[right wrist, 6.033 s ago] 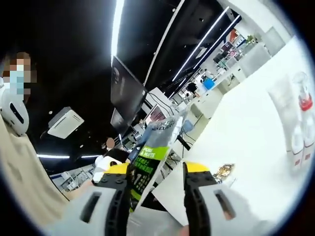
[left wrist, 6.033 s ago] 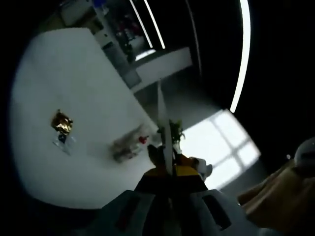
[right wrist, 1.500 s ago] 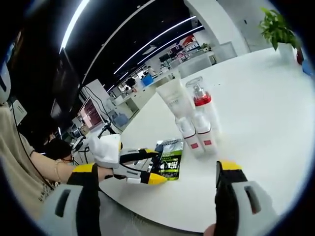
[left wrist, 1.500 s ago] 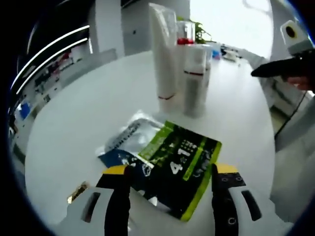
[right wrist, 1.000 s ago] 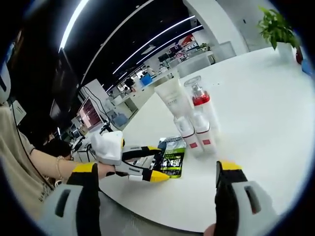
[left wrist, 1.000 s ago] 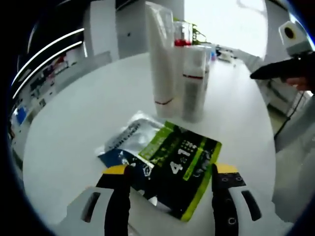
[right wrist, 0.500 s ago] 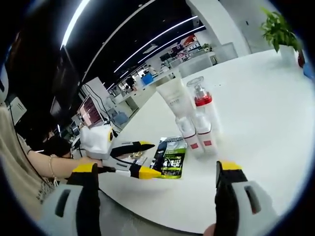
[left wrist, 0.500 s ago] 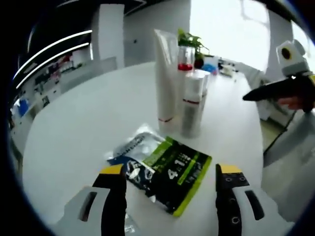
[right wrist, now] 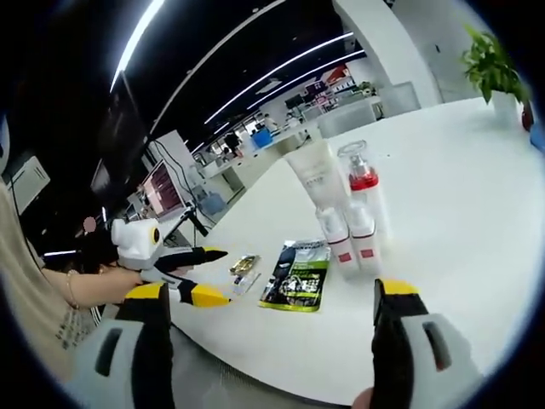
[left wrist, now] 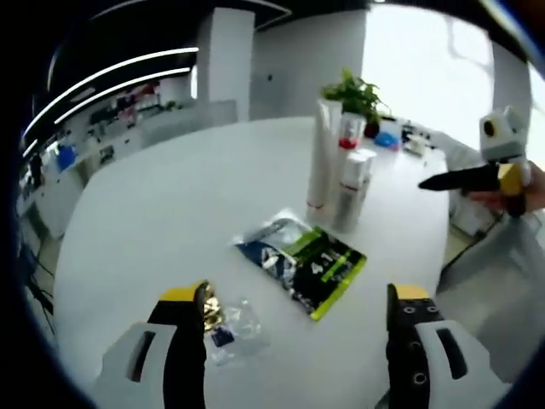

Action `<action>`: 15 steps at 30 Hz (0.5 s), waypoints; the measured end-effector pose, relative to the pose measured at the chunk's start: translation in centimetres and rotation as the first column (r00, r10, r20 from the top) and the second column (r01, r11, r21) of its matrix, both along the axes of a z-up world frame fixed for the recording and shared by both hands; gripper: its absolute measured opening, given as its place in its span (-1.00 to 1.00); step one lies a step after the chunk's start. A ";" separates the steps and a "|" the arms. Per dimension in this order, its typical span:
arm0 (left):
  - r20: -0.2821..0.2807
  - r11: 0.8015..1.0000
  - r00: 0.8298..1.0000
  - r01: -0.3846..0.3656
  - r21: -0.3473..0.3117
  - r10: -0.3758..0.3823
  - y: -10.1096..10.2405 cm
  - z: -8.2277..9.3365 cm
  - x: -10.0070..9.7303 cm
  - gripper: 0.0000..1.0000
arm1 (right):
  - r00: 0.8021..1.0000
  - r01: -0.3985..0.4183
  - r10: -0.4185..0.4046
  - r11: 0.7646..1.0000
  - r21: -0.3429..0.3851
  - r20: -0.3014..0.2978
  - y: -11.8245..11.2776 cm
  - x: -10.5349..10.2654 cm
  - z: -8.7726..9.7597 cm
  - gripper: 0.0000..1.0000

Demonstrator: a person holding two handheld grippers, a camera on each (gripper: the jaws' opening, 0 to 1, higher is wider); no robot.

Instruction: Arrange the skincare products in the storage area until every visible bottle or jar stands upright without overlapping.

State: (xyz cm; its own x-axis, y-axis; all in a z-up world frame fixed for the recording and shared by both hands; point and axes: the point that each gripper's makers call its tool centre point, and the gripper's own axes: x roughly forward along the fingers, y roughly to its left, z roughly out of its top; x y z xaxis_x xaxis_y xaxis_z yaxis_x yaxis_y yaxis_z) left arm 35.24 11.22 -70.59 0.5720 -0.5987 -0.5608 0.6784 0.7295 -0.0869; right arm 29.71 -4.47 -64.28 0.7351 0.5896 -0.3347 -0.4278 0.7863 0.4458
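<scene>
Two flat sachets lie overlapping on the white table [left wrist: 145,213]: a green-and-black sachet [left wrist: 322,268] [right wrist: 300,279] over a silver-and-blue sachet [left wrist: 266,243]. Just beyond them stand a tall white tube [left wrist: 321,158] [right wrist: 313,181], a clear pump bottle with a red top [left wrist: 350,136] [right wrist: 361,186] and two small white bottles [left wrist: 348,194] [right wrist: 352,238], all upright and close together. My left gripper [left wrist: 295,298] [right wrist: 213,274] hovers open, short of the sachets, holding nothing. My right gripper [right wrist: 271,294] [left wrist: 443,181] is open too, out beyond the table's edge.
A small gold sachet [left wrist: 210,312] [right wrist: 244,264] and a clear packet [left wrist: 235,329] lie near the left gripper. A potted plant [left wrist: 356,90] [right wrist: 490,53] stands at the table's far side. A person's hand [right wrist: 115,281] holds the left gripper. Desks and monitors [right wrist: 166,192] lie behind.
The left gripper has pulled back and up from the sachets, so the gold sachet and clear packet now show. The sachets held six seconds ago lie on the table.
</scene>
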 end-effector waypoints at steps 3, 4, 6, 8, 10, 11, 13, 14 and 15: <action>-0.004 1.000 1.000 -0.026 -0.010 0.026 1.5 0.5 -1.1 0.73 | 1.000 -0.006 0.006 1.000 -0.006 0.010 0.1 -0.2 0.2 0.99; -0.005 0.999 0.999 -0.031 -0.008 0.031 1.8 0.5 -1.3 0.75 | 1.000 -0.007 0.008 1.000 -0.006 0.013 0.1 -0.2 0.2 0.99; -0.009 0.999 0.999 -0.041 0.008 0.041 2.6 0.5 -1.8 0.81 | 1.000 -0.010 0.010 1.000 -0.011 0.019 0.1 -0.3 0.3 0.99; -0.014 0.998 0.998 -0.056 0.006 0.057 3.3 0.7 -2.3 0.84 | 1.000 -0.012 0.012 1.000 -0.010 0.025 0.1 -0.3 0.4 0.99; -0.018 0.997 0.997 -0.072 0.001 0.072 3.8 1.0 -2.7 0.85 | 1.000 -0.011 0.011 1.000 -0.008 0.029 0.1 -0.4 0.5 0.99; -0.018 0.997 0.997 -0.078 0.000 0.078 4.0 1.2 -2.8 0.87 | 0.999 -0.010 0.011 1.000 -0.007 0.031 0.1 -0.5 0.6 0.99; -0.016 0.996 0.996 -0.088 -0.003 0.088 4.4 1.6 -3.1 0.90 | 0.999 -0.009 0.010 1.000 -0.006 0.035 0.1 -0.5 0.7 0.99; -0.018 0.995 0.995 -0.096 -0.007 0.096 4.6 1.9 -3.3 0.91 | 0.999 -0.009 0.009 1.000 -0.006 0.038 0.1 -0.6 0.8 0.99; -0.017 0.995 0.995 -0.103 -0.011 0.103 4.8 2.1 -3.4 0.94 | 0.999 -0.009 0.010 1.000 -0.007 0.040 0.1 -0.7 0.9 0.99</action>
